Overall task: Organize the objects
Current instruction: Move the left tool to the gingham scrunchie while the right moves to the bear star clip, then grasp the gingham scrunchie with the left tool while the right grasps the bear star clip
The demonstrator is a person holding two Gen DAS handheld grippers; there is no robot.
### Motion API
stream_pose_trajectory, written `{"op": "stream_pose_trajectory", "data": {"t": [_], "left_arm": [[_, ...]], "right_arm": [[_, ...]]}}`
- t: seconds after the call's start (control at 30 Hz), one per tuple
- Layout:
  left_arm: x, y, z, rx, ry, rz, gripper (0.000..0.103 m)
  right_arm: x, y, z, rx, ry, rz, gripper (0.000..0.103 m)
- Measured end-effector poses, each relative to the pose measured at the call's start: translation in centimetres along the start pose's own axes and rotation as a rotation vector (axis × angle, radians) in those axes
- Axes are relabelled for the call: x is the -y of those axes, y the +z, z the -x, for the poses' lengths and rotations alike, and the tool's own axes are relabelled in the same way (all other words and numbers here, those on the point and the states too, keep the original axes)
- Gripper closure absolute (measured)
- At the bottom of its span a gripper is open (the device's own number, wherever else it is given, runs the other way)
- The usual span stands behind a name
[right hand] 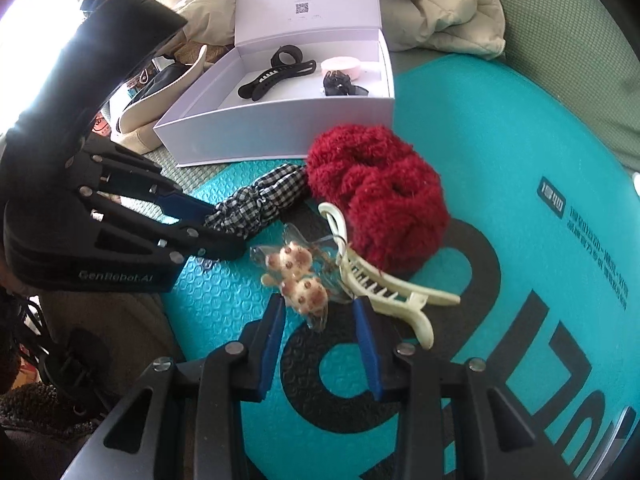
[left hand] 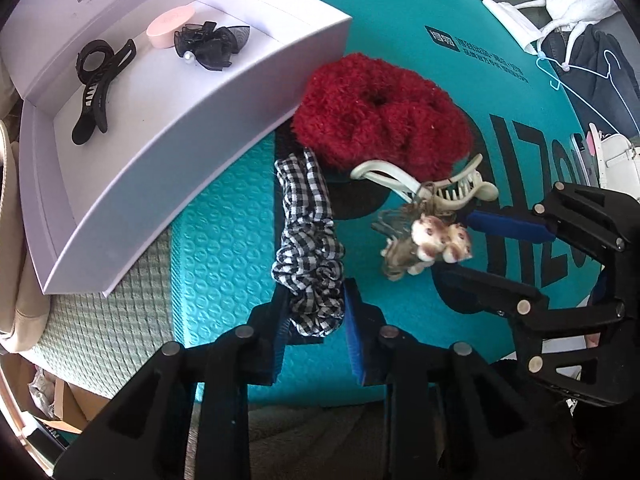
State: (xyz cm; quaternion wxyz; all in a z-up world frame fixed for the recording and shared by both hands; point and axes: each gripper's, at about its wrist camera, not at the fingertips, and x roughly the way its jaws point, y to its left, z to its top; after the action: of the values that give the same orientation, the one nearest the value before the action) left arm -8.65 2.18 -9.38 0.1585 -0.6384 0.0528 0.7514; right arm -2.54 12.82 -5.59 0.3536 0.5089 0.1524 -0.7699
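Note:
A black-and-white checked scrunchie (left hand: 308, 236) lies on a teal padded mailer (left hand: 224, 240). My left gripper (left hand: 316, 304) is shut on its near end, as the right wrist view also shows at the left gripper (right hand: 224, 232). My right gripper (right hand: 318, 304) is shut on a clear hair clip with cream-brown flowers (right hand: 298, 276). A cream claw clip (right hand: 392, 300) and a fluffy red scrunchie (right hand: 376, 200) lie right beside it. The open white box (left hand: 200, 120) holds a black claw clip (left hand: 100, 84), a pink round case (left hand: 170, 24) and a black gauze bow (left hand: 212, 44).
The mailer rests on a green quilted bedspread (left hand: 100, 320). A beige jacket (right hand: 440, 4) is piled behind the box. A light blue hanger (left hand: 576, 68) and a white bag (left hand: 616, 156) lie at the mailer's far edge. Bags crowd the box's left side.

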Motion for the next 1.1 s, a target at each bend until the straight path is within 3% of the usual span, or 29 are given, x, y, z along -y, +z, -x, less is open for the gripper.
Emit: {"op": "stream_pose_trajectory", "data": {"t": [0.27,0.33,0.4,0.63,1.0,1.1], "left_arm": [[0.6,-1.9,0.7,0.007,-0.022,0.032,0.079],[0.4,-2.2,0.9,0.009,-0.020,0.042,0.079],[0.1,-2.7,1.2,0.016,-0.014,0.052,0.079],[-1.6,-4.2,1.2,0.019,-0.023,0.053,0.079],[-1.9,-3.3,0.5,0.024,-0.034,0.064,0.077],[-1.3,-2.6,-0.2,0.026,-0.033,0.071,0.076]], "right_arm": [[-0.2,-0.5,0.1,0.000,0.010,0.008,0.066],[-0.3,-0.4,0.0,0.004,0.015,0.011,0.053],[-0.4,-0.3,-0.1,0.010,0.017,0.013,0.049],[-0.8,0.6,-0.8,0.033,0.048,0.014,0.049],[-0.6,1.2,-2.6,0.041,0.045,0.018,0.049],[-0.5,0.9,-2.7,0.045,0.048,0.016,0.059]]}}
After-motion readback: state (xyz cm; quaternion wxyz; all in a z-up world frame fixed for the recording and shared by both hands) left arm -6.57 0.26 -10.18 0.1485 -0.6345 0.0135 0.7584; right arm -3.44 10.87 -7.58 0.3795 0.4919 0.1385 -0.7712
